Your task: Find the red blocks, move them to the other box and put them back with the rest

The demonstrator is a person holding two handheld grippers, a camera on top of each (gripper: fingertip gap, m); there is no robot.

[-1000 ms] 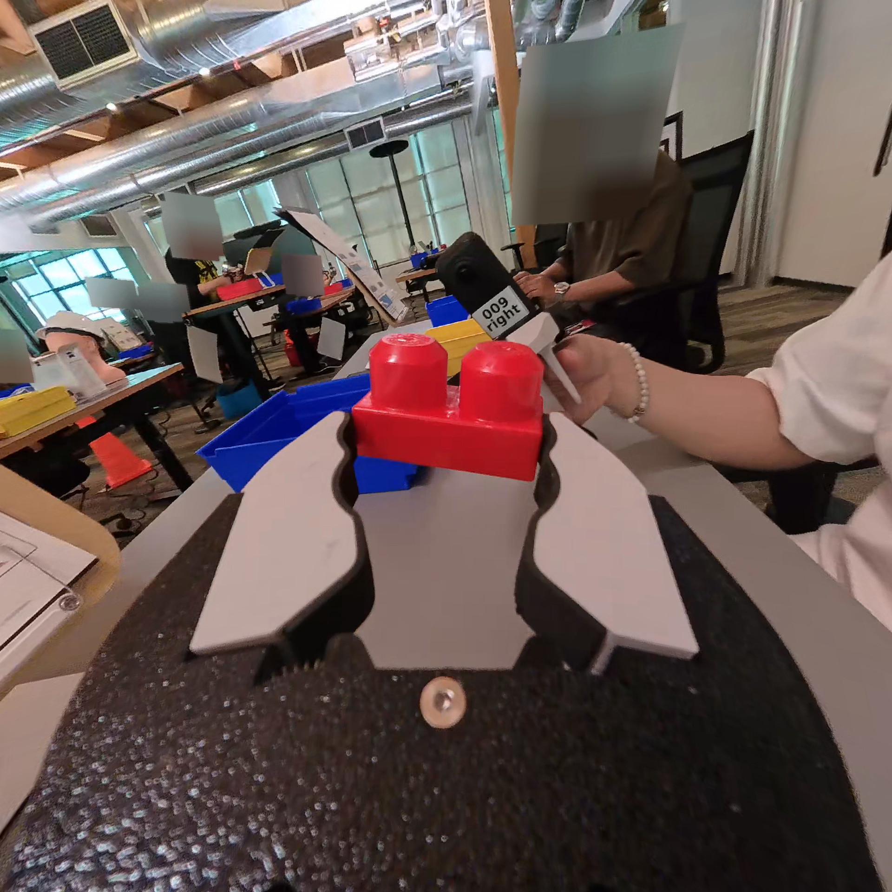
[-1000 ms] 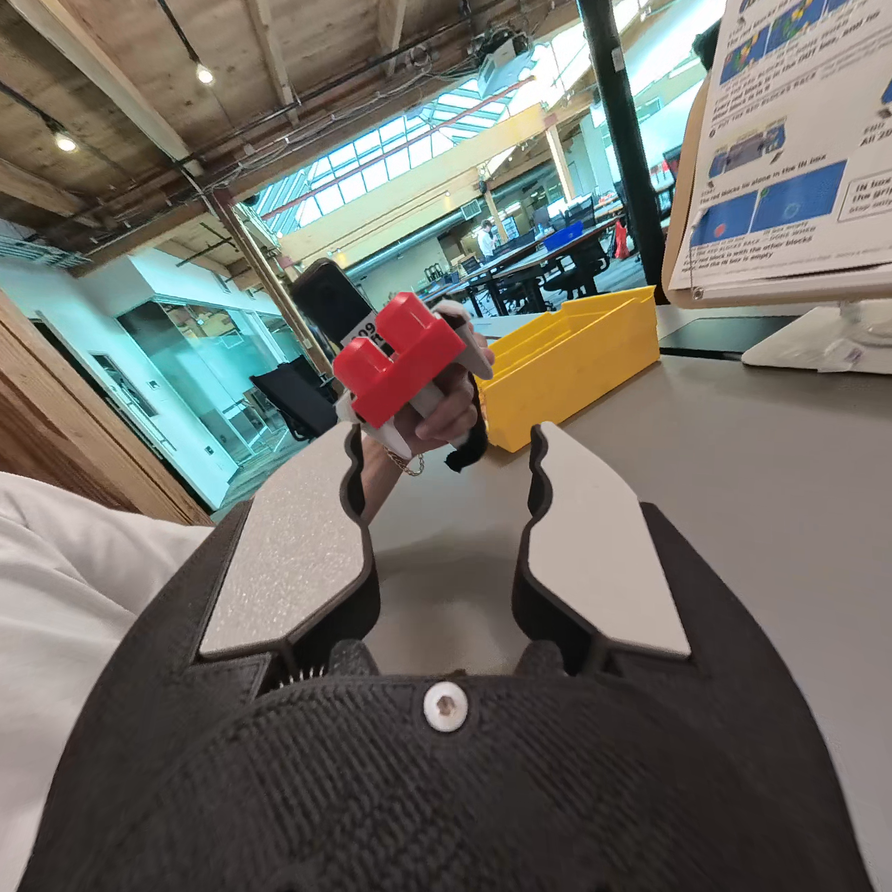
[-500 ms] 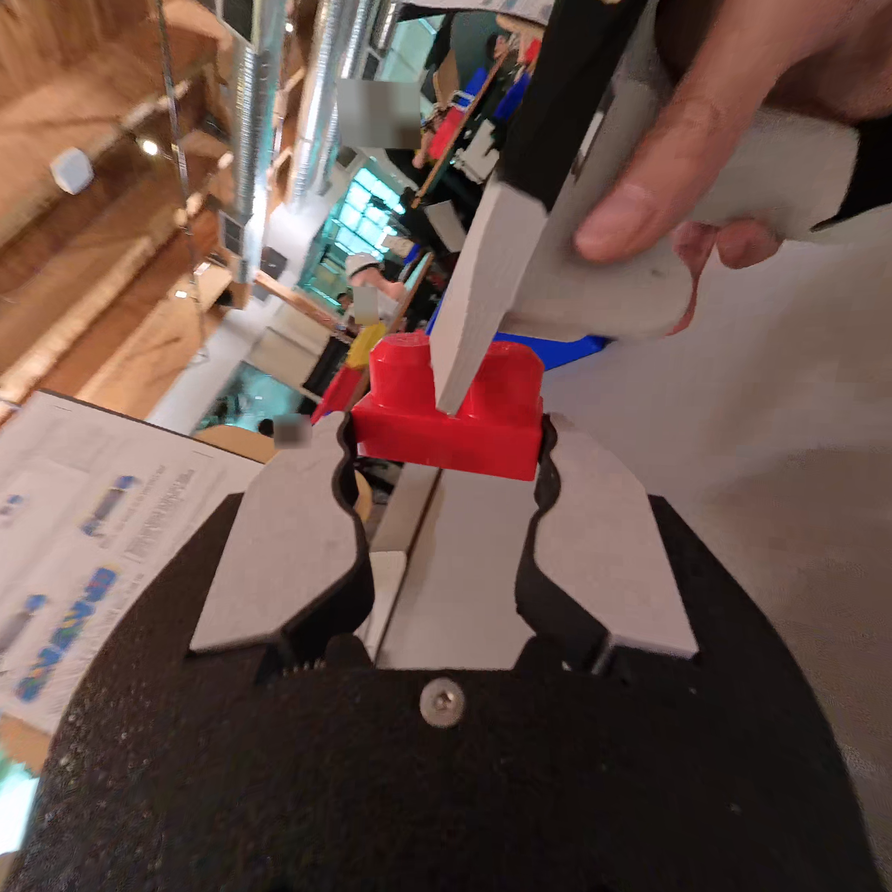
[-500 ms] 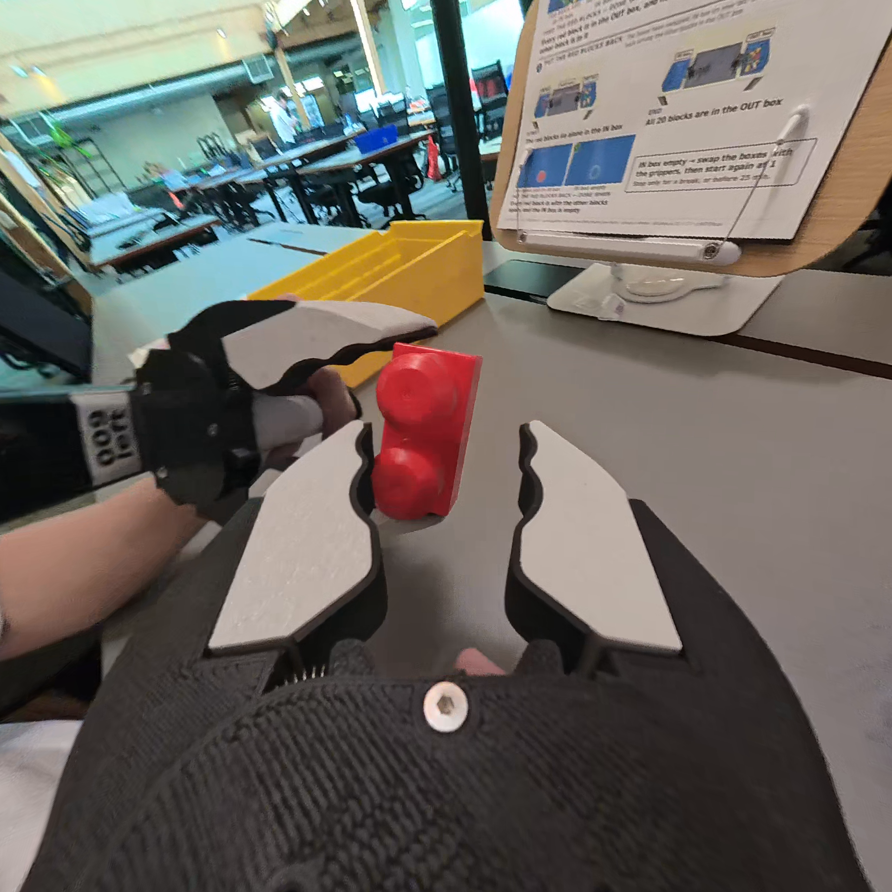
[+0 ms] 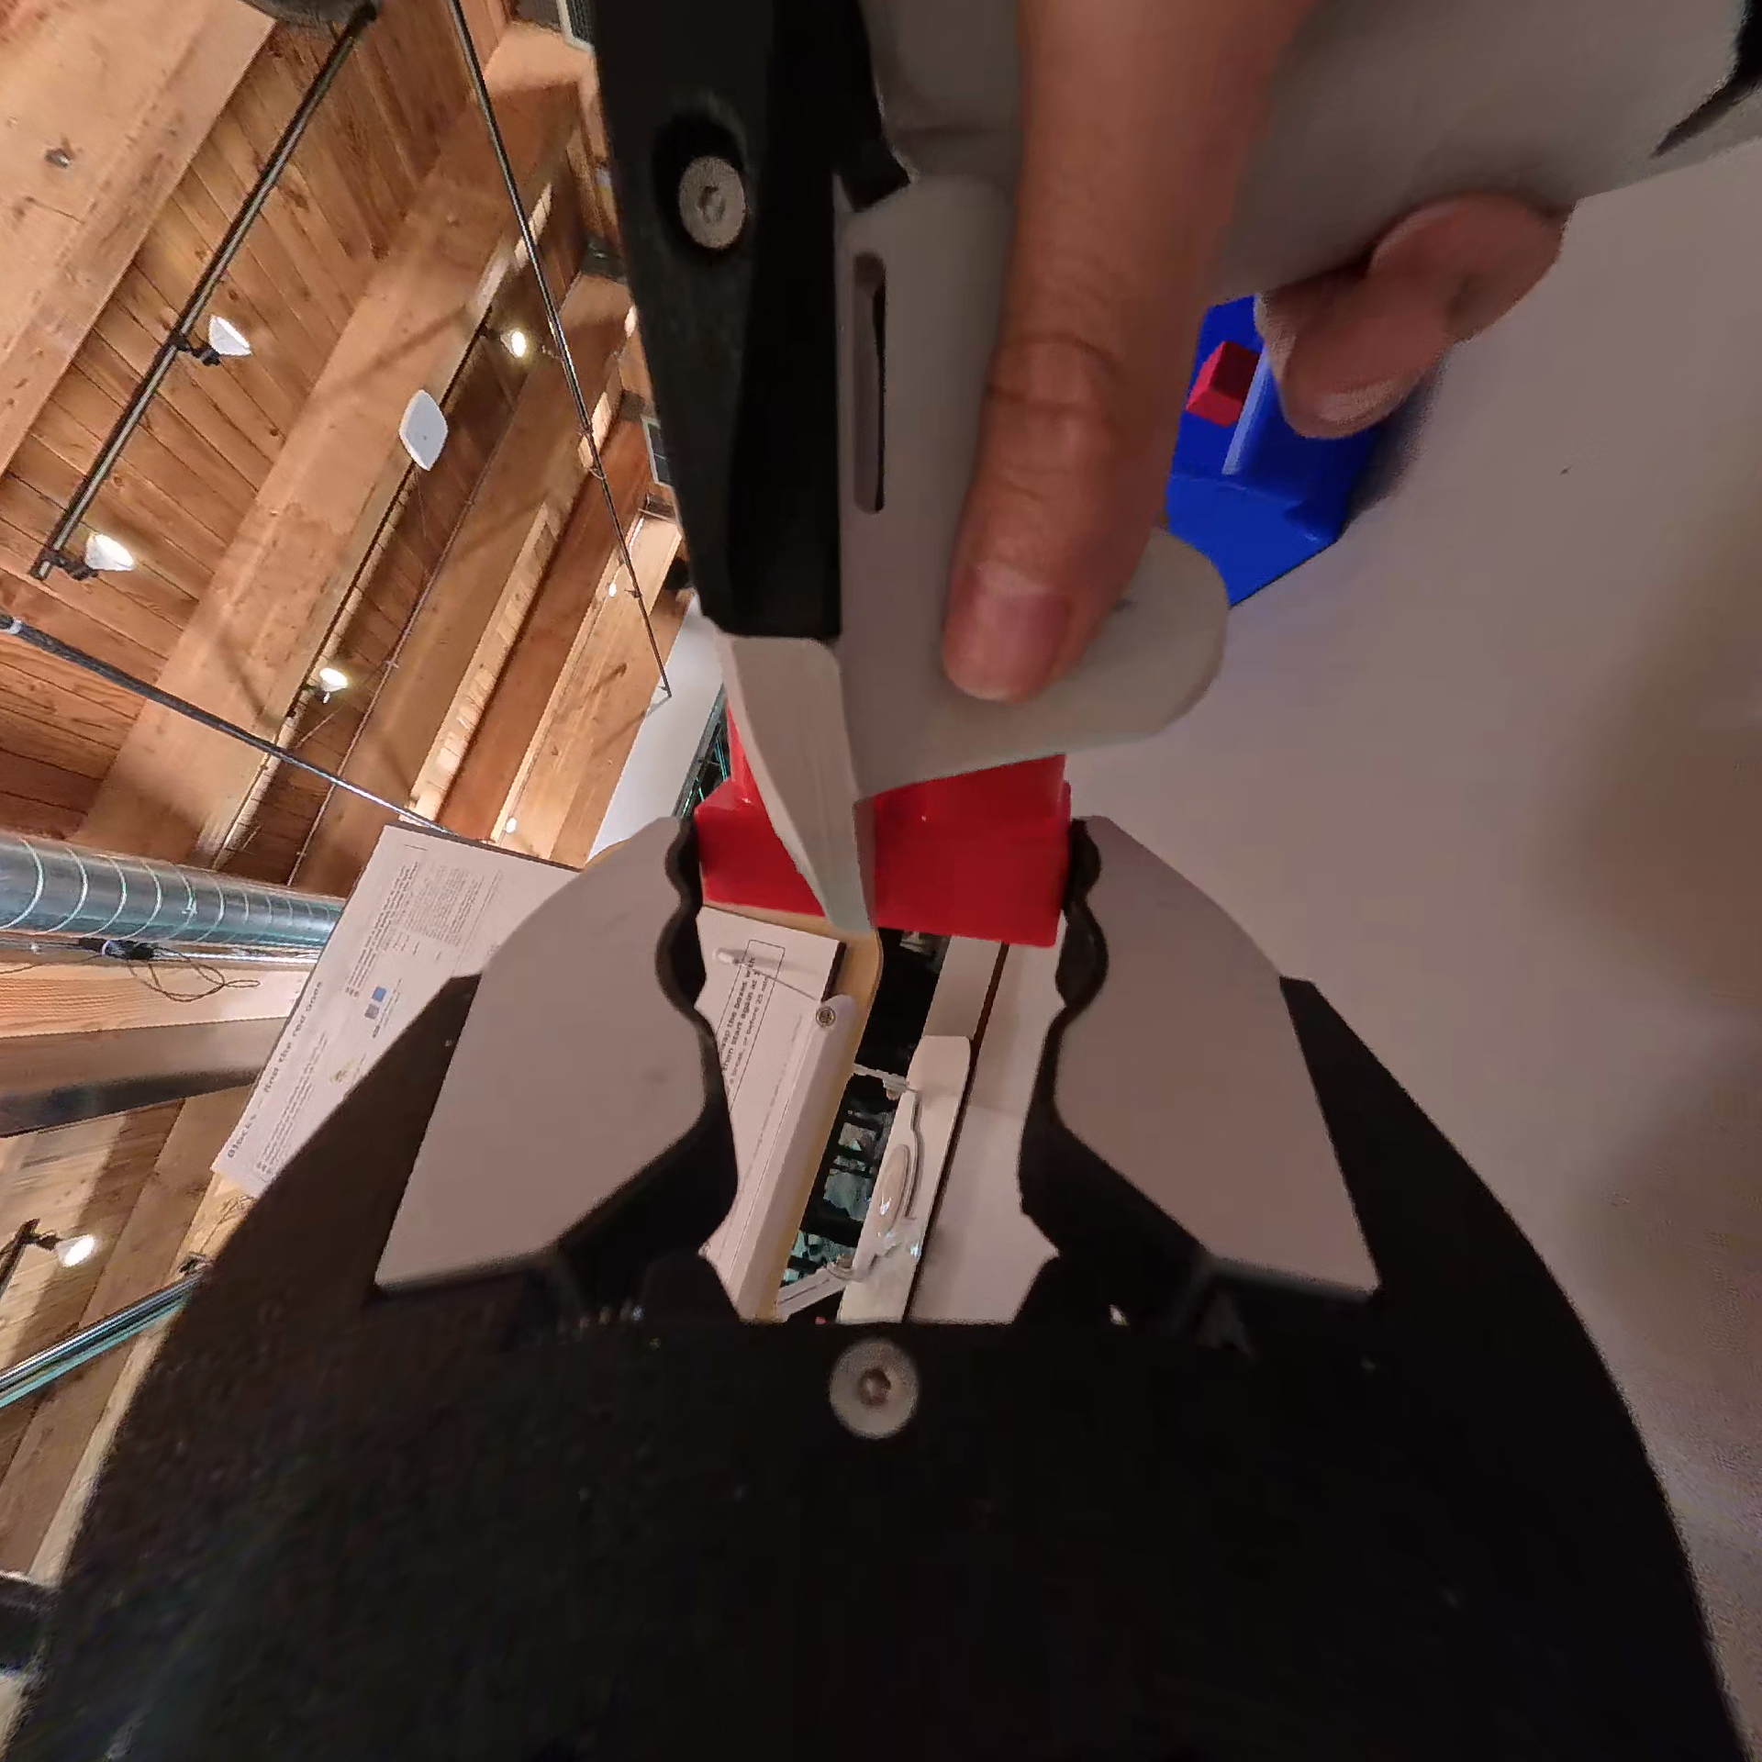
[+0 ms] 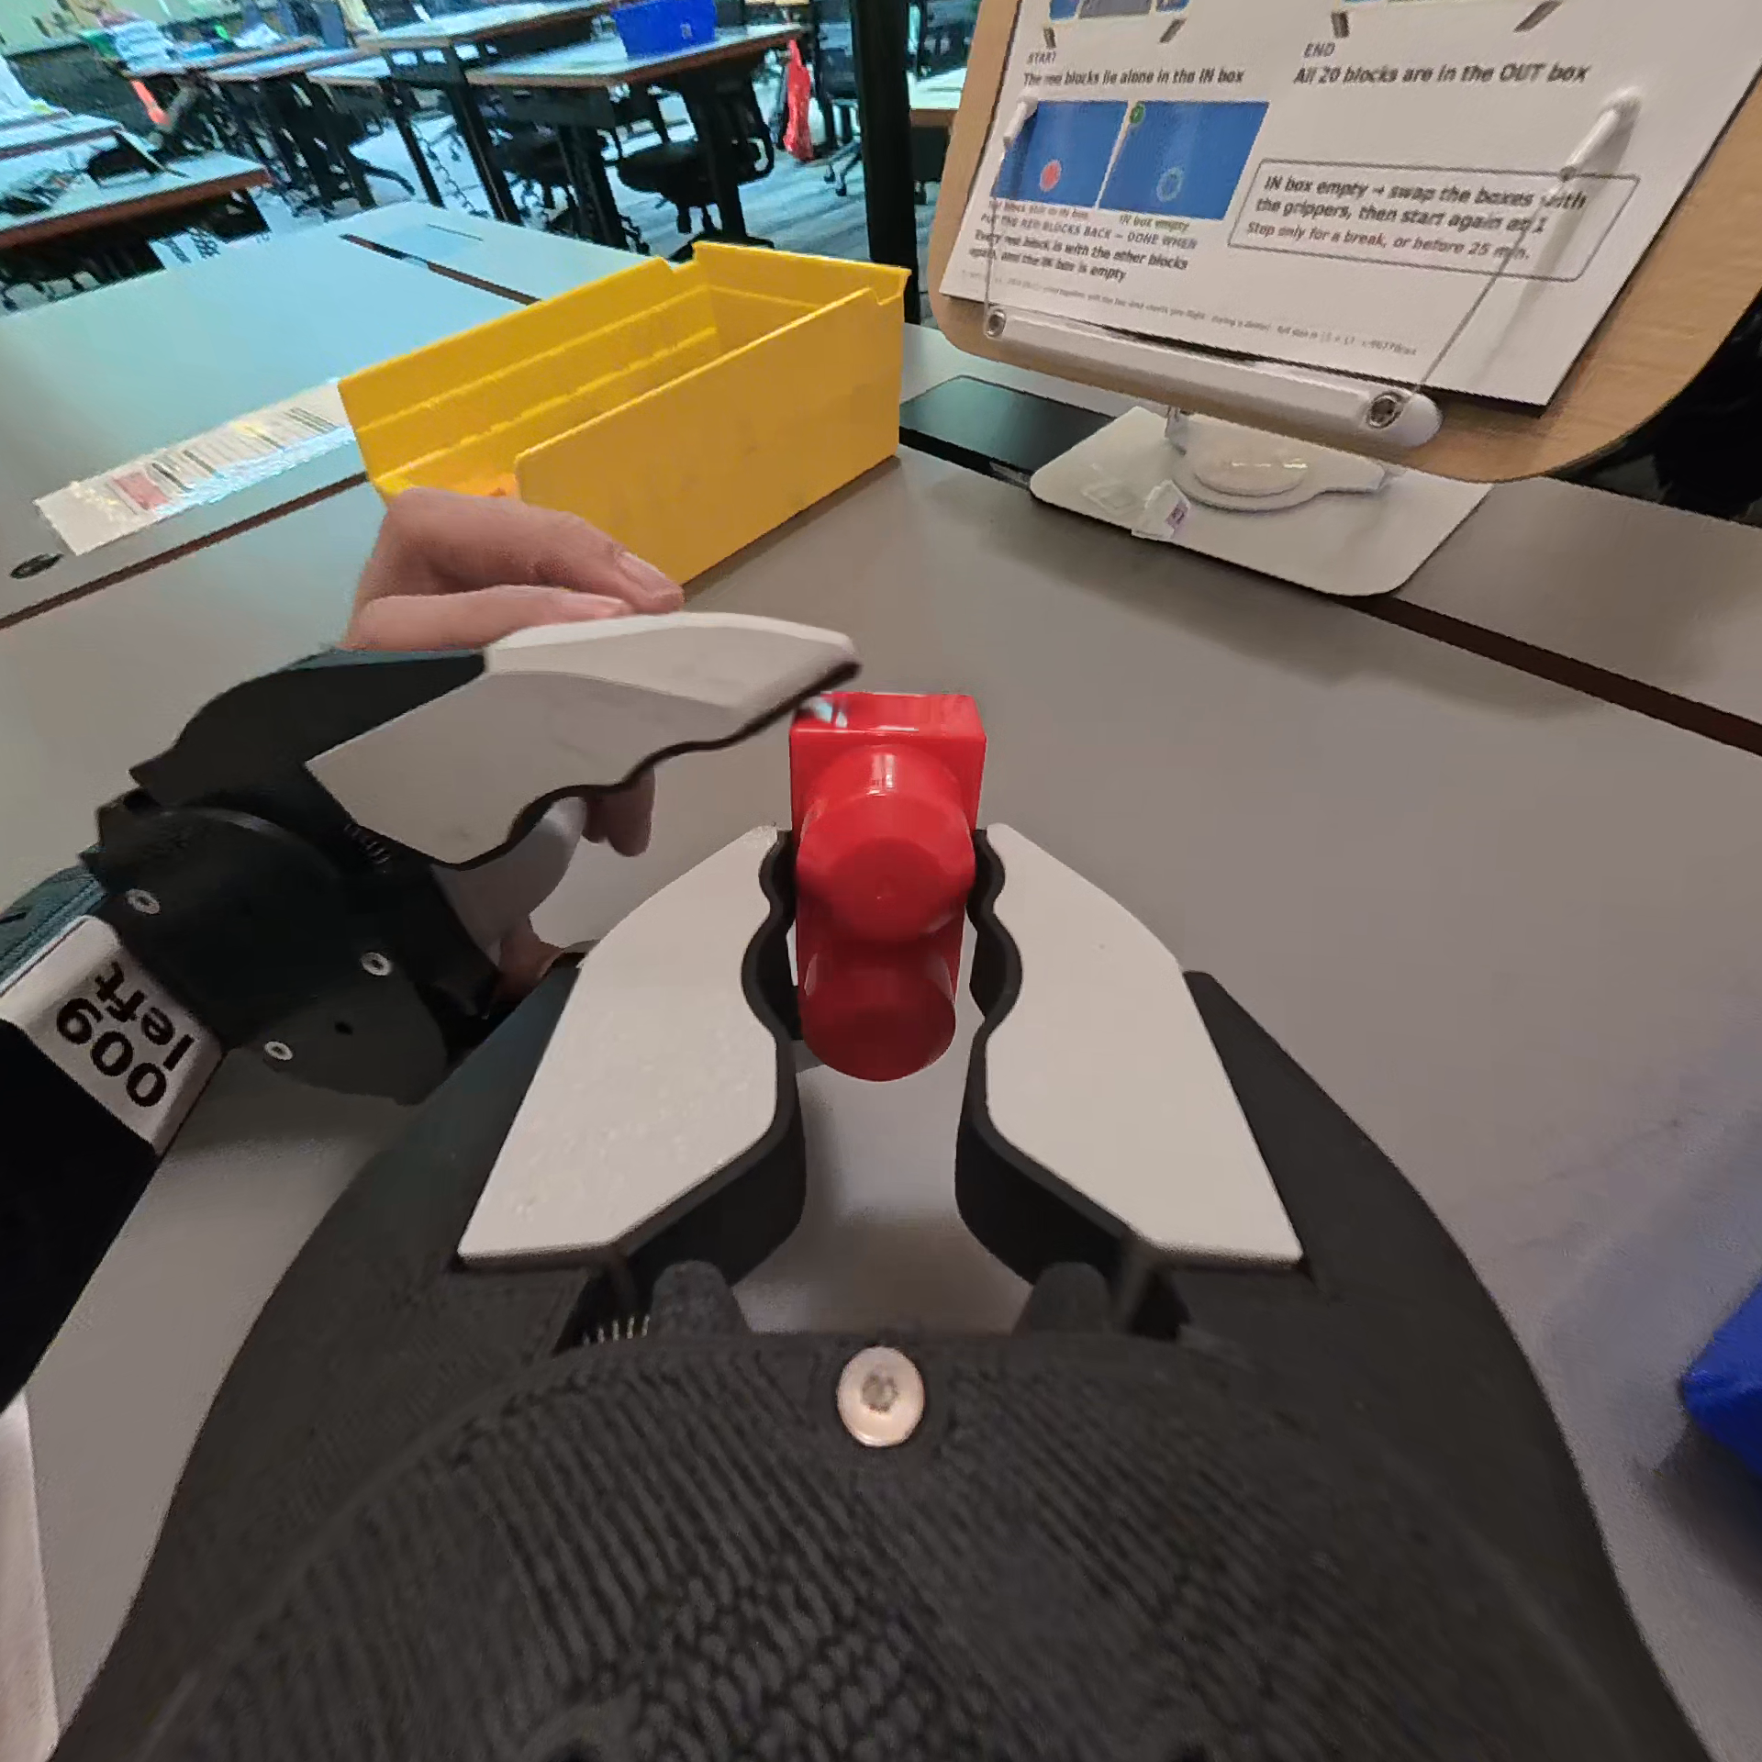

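- My right claw [image 6: 882,915] has closed onto the red block [image 6: 887,887] — both pads press its long sides, with the two round studs pointing back toward my wrist.
- My left claw [image 5: 877,887] grips the same red block [image 5: 963,877] by its short ends; each pad sits tight against an end face, the claw fairly wide apart to span the block's length.
- So the block is clamped crosswise between both claws at once, held in the air above the grey counter [image 6: 1335,858] and not resting on it.
- From the left wrist view, one pale finger [image 5: 810,791] of the right claw crosses the front of the block, and my right hand [image 5: 1077,381] wraps that claw's handle just above.
- From the right wrist view, one finger of my left claw [image 6: 620,706] reaches in from the left side and meets the block's far end; my left hand [image 6: 496,572] lies on top of it.
- The yellow box [image 6: 648,400] stands toward the far left part of the counter, well beyond the block.
- A blue box [image 5: 1259,477] lies off to my right — a red piece [image 5: 1220,381] shows inside it, and its corner [image 6: 1726,1382] peeks in at the right edge of the right wrist view.
- An instruction sheet on a wooden stand [image 6: 1335,238] stands at the far right of the counter.
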